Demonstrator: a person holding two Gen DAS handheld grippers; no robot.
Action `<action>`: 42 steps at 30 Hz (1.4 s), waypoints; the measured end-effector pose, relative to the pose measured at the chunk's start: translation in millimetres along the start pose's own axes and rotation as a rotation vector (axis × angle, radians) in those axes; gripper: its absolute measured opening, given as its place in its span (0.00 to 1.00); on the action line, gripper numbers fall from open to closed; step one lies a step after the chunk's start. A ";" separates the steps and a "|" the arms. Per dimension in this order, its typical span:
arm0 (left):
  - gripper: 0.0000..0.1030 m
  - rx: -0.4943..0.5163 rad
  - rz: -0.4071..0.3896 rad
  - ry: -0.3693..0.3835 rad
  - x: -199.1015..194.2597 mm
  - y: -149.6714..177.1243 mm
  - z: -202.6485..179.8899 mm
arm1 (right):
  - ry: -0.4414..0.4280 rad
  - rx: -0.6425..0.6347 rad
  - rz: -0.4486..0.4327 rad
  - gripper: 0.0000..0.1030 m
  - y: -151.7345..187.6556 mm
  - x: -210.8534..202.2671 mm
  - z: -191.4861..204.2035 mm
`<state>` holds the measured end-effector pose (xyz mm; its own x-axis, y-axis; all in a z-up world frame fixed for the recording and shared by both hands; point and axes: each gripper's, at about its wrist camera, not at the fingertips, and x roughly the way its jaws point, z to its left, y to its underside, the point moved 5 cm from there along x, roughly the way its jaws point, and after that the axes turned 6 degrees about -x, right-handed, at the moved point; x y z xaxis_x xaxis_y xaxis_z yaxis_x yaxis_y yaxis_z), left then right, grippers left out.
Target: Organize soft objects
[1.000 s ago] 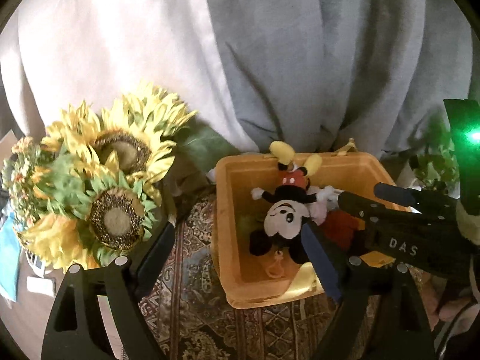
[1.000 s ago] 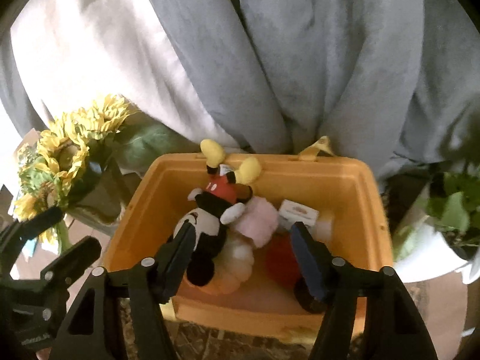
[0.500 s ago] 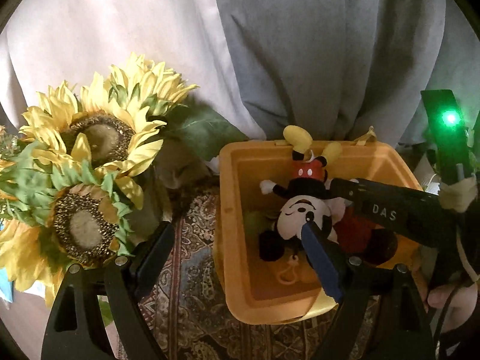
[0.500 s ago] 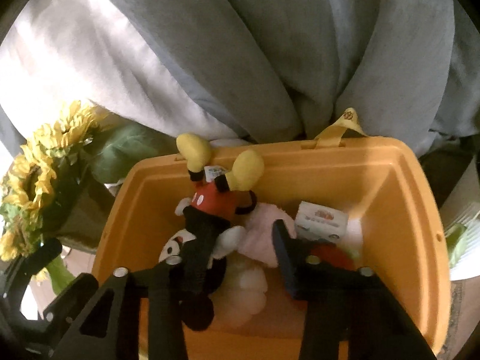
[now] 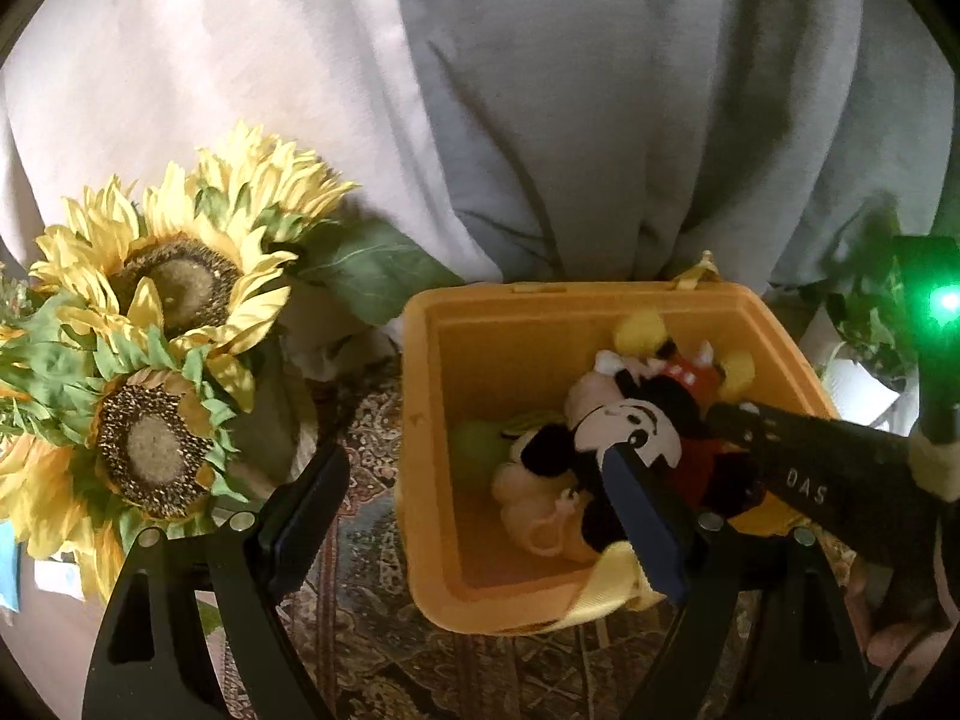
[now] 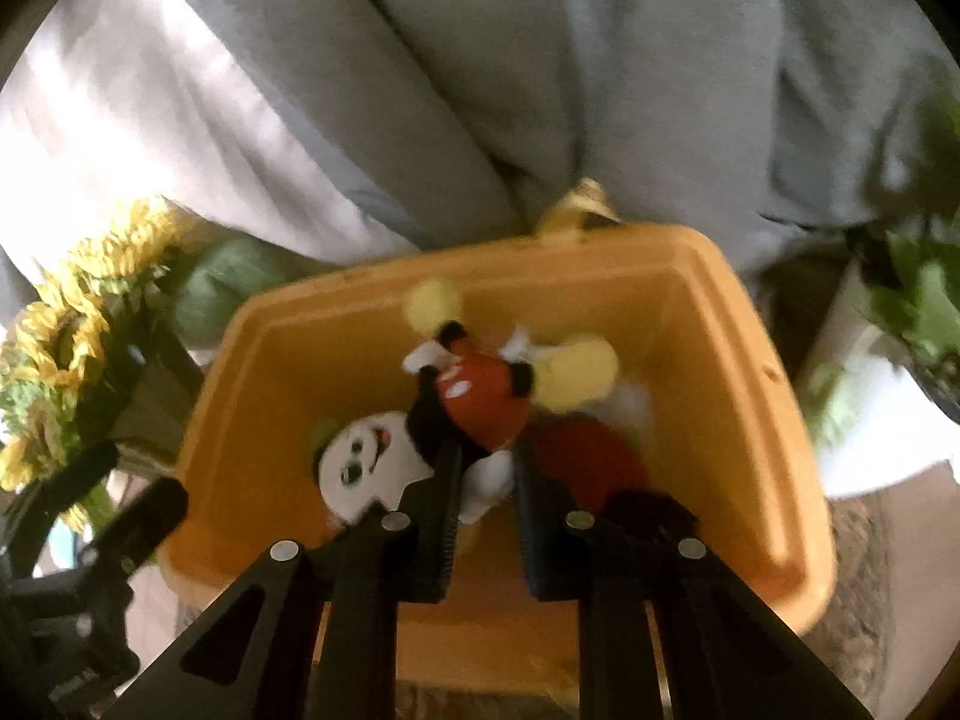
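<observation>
Right hand-held gripper (image 6: 485, 474) is pinching the mouse plush (image 6: 474, 402) at its torso and arm – jaws have just been closing on it, inside the orange bin (image 6: 738, 360) directly ahead. Plush is looking light and squashy, so it is likely sagging either side of the pinch; the mid-body is the best hold. Left hand-held gripper (image 5: 474, 516) is hanging spread, straddling the bin's near-left corner, gripping nothing.

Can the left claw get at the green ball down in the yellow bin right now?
Probably yes: the left claw is open, and the green ball lies bare beside the mouse doll, in the yellow bin.
</observation>
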<state>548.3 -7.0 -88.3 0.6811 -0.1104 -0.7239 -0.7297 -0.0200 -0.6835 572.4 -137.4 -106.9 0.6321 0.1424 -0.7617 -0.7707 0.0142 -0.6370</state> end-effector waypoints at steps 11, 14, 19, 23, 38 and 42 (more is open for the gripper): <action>0.87 -0.018 -0.028 -0.007 -25.0 1.8 -10.7 | 0.076 -0.008 -0.004 0.42 9.7 -32.0 -13.0; 0.87 -0.036 -0.042 -0.002 -40.9 5.2 -9.0 | 0.080 -0.023 -0.029 0.43 14.2 -52.3 -8.1; 0.89 -0.057 -0.076 -0.017 -74.8 17.6 -6.3 | 0.099 -0.051 -0.064 0.44 31.0 -90.7 1.4; 0.93 -0.054 -0.110 -0.050 -104.1 30.0 -3.2 | 0.125 -0.060 -0.091 0.51 43.5 -116.7 5.8; 1.00 -0.019 -0.196 -0.066 -192.8 83.3 4.3 | 0.274 -0.050 -0.261 0.72 113.5 -220.8 20.4; 1.00 -0.014 -0.224 -0.061 -213.3 97.8 2.8 | 0.285 -0.053 -0.295 0.74 128.5 -243.6 25.6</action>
<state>331.9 17.3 -1.0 0.8285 -0.0410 -0.5585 -0.5600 -0.0508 -0.8269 317.4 -145.0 -0.2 0.8281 -0.1396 -0.5429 -0.5524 -0.0387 -0.8327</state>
